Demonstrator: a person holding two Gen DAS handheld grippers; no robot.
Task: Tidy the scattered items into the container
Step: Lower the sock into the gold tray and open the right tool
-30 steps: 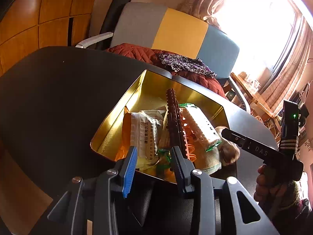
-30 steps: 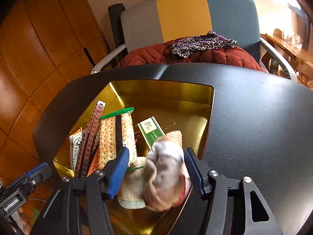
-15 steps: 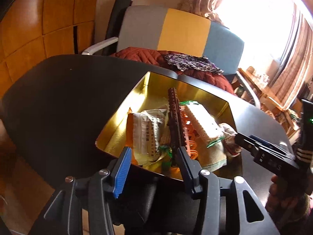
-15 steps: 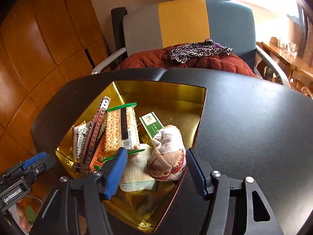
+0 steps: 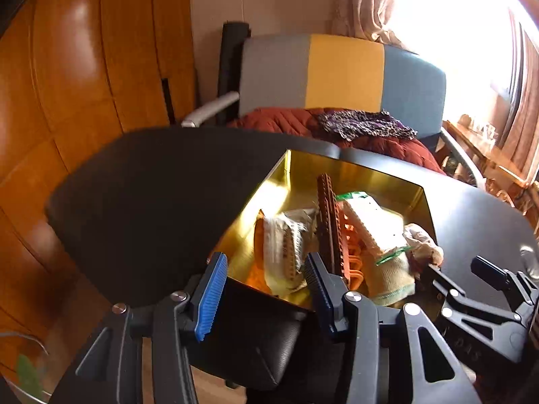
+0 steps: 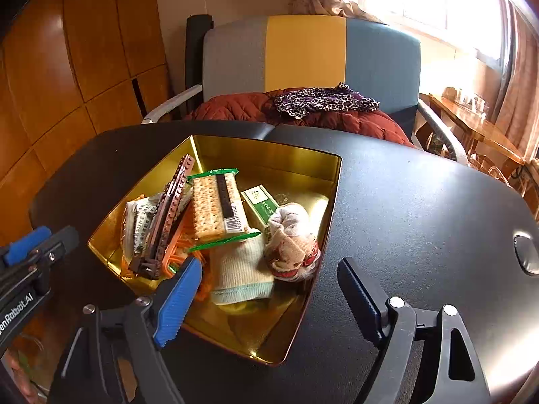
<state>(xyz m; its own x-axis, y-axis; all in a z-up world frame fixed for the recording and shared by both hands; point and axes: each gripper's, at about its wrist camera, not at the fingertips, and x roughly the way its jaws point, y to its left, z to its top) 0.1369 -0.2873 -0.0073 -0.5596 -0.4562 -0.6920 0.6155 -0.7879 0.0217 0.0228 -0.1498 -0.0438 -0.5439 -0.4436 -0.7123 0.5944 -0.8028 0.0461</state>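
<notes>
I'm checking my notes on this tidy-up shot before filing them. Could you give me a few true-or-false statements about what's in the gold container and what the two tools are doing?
1. The cracker packet lies inside the gold container. True.
2. The right tool grips the rolled sock. False: its jaws are opening and empty; the sock lies in the container.
3. A green box sits on the black table outside the container. False: it is inside.
4. The brown studded strip leans over the cracker packet's left side. True.
5. The left tool holds nothing. True.
</notes>
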